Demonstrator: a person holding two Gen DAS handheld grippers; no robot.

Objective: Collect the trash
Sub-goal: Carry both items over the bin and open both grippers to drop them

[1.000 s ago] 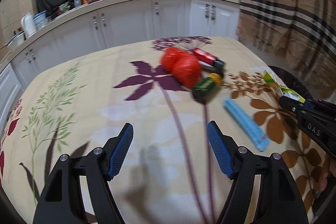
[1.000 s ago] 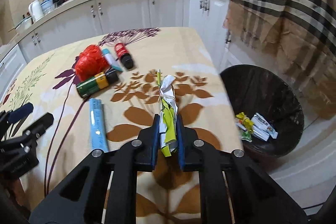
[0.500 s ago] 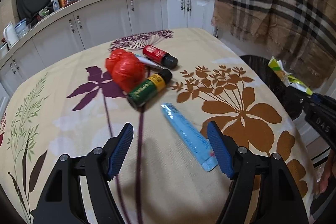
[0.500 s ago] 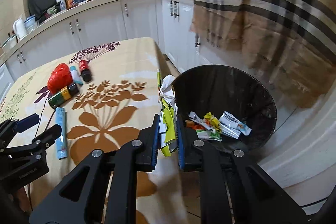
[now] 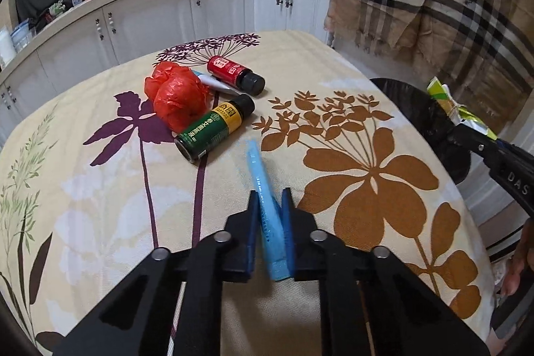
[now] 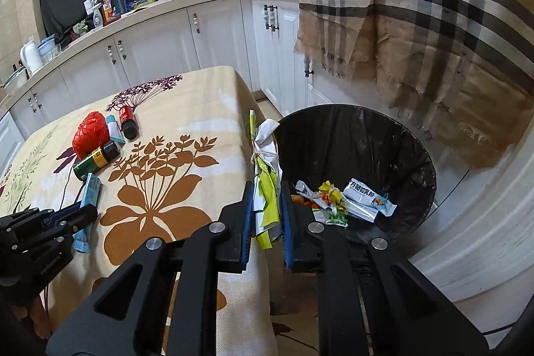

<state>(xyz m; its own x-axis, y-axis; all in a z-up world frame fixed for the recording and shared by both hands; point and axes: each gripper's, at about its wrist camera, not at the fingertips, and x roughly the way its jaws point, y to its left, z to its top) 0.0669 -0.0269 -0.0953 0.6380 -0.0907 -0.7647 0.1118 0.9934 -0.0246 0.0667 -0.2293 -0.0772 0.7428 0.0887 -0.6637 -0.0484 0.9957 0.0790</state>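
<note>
Left gripper (image 5: 271, 202) — fingers pinching blue packet (image 5: 263, 186) low over floral tablecloth (image 5: 367, 189). Right gripper (image 6: 266, 199) — fingers pressed on tied yellow-green wrapper bundle (image 6: 265, 162), held at table edge just beside black bin (image 6: 383, 135); wrappers already lie inside bin. Farther on table: green bottle (image 5: 213, 129) touching red plastic bag (image 5: 177, 99), red bottle (image 5: 235, 75) and small tube behind. Background: white cabinets, plaid cloth.
</note>
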